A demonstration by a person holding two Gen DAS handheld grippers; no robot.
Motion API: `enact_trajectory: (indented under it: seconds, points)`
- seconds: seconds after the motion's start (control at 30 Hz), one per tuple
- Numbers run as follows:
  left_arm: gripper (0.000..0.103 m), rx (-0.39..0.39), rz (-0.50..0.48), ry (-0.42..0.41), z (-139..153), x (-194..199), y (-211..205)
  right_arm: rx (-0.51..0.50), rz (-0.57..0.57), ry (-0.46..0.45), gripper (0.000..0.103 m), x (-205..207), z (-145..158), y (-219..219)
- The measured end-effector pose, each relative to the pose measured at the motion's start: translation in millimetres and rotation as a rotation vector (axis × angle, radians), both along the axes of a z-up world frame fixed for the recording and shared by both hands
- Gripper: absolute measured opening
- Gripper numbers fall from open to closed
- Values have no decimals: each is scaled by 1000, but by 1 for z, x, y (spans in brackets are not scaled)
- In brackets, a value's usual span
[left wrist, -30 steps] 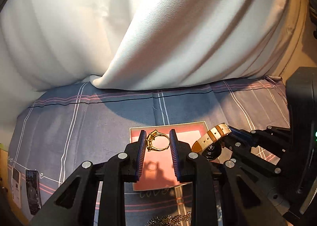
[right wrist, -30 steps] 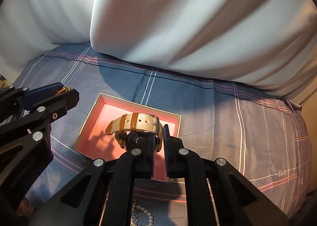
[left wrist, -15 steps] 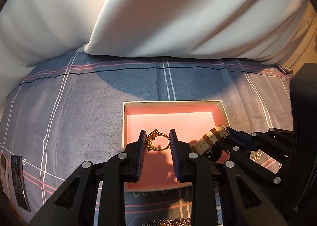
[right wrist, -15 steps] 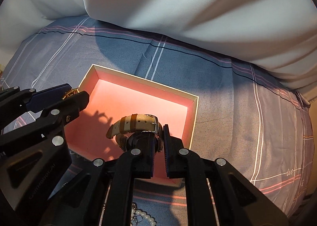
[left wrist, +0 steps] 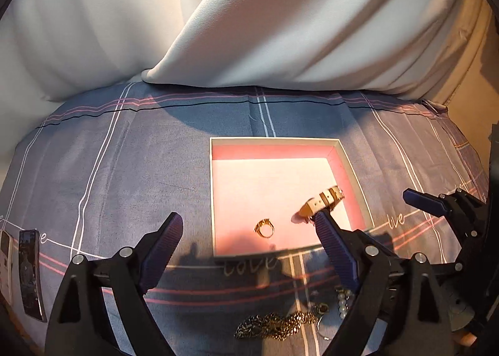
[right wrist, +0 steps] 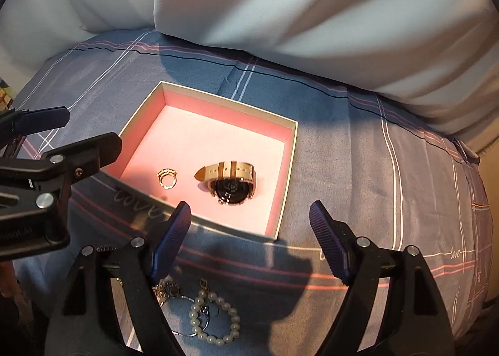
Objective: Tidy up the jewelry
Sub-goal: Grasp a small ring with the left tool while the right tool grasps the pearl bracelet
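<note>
Jewelry sorting, release step. Ring (right wrist: pixel 167 178) and watch (right wrist: pixel 229 182) lie side by side on the pink floor of the box (right wrist: pixel 290 150), near its front edge, the ring toward the front left corner and the watch toward the front right; the two are apart. Left gripper (left wrist: pixel 249 240) and right gripper (right wrist: pixel 249 232) have just been opening and now stand wide, with nothing between the pads; the ring sits free below the left one, the watch free below the right. To finish the step well, each gripper should lift straight up before moving sideways, so that no finger catches the box wall or drags the watch strap. A pearl bracelet (right wrist: pixel 215 318), a key ring (right wrist: pixel 184 309) and a gold chain (left wrist: pixel 277 323) remain on the bedsheet (right wrist: pixel 343 168) just in front of the box. For these, a low approach with the pads closing along the strand, not across a single bead, seems the safer pick; the chain is likely to trail and may snag on the box edge.
</note>
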State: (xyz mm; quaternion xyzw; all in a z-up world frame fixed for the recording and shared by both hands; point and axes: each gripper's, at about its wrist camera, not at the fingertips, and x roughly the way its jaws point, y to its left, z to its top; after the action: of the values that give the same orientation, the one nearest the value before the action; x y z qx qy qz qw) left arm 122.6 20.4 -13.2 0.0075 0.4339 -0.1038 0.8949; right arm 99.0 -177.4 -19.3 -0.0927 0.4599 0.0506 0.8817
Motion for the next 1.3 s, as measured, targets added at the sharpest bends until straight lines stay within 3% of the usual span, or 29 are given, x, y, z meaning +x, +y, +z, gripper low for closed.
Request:
enact_trajectory:
  seconds: [0.27,0.43,0.6,0.8,1.0,1.17,1.3]
  points:
    - [86,76,-43,88,-66,-84,13,89,-74,37,79,-84,-34,-18]
    - [85,105,-56,81,-75,-107,8,100,-69,75,71,-107,-45,-9]
    - [84,127,-85,72,-79,-103,-2,100,-39,101,71,-109,-57,1]
    - [84,108,-28,108,-90,-91,18,76,-100,141,71,-95,-80,-14]
    - [83,121,-34,113,-95,-82,15,87,-80,150,71,-77,-88,-13]
    - [70,123,-54,117,-97,-73,7,89,-79,137,71,-81,-82,-12]
    - [67,140,-69,102,-98,-71,0,97,-91,144,71,-82,-83,-15]
